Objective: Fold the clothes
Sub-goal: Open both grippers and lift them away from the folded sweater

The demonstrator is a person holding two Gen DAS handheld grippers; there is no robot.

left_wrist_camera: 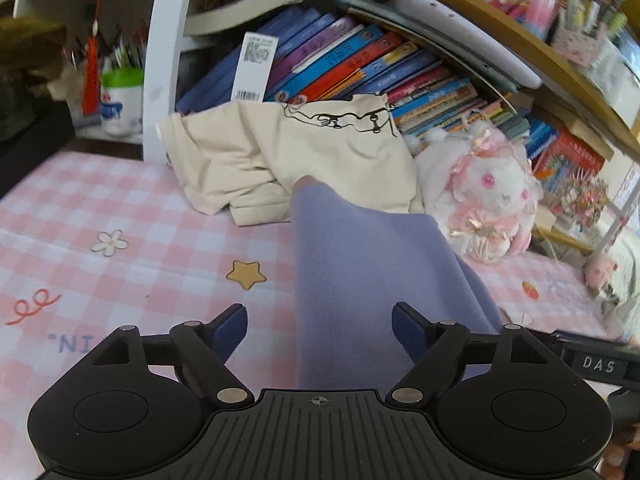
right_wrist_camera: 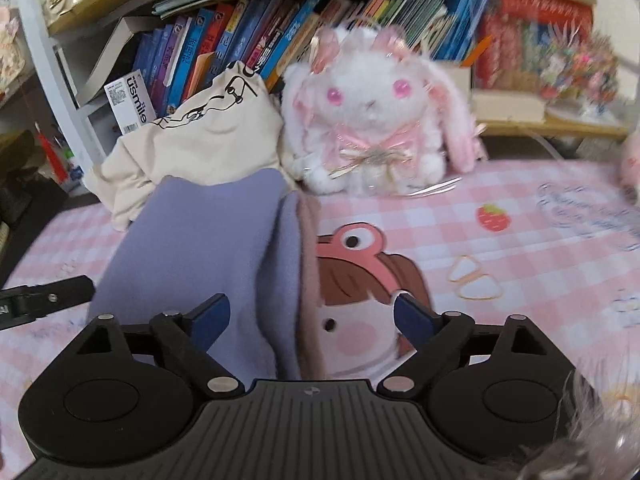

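Note:
A lavender garment (left_wrist_camera: 360, 264) lies folded into a long strip on the pink checked mat (left_wrist_camera: 132, 216), running away from me toward a crumpled cream garment (left_wrist_camera: 288, 156) with a black line drawing. My left gripper (left_wrist_camera: 320, 324) stands open over the near end of the strip, its blue pads (left_wrist_camera: 230, 328) wide apart and clear of the cloth. In the right wrist view the lavender garment (right_wrist_camera: 200, 248) shows a doubled right edge with a dusty-pink lining. My right gripper (right_wrist_camera: 312, 316) is open astride that edge, and its pads (right_wrist_camera: 414, 320) do not press on it.
A white-and-pink plush rabbit (right_wrist_camera: 376, 120) sits just right of the cream garment (right_wrist_camera: 200, 140). Rows of books (left_wrist_camera: 360, 64) fill the shelf behind. A white shelf post (left_wrist_camera: 160, 60) and a pen cup (left_wrist_camera: 120, 96) stand at the left. The other gripper's black body (right_wrist_camera: 40, 300) shows at the left edge.

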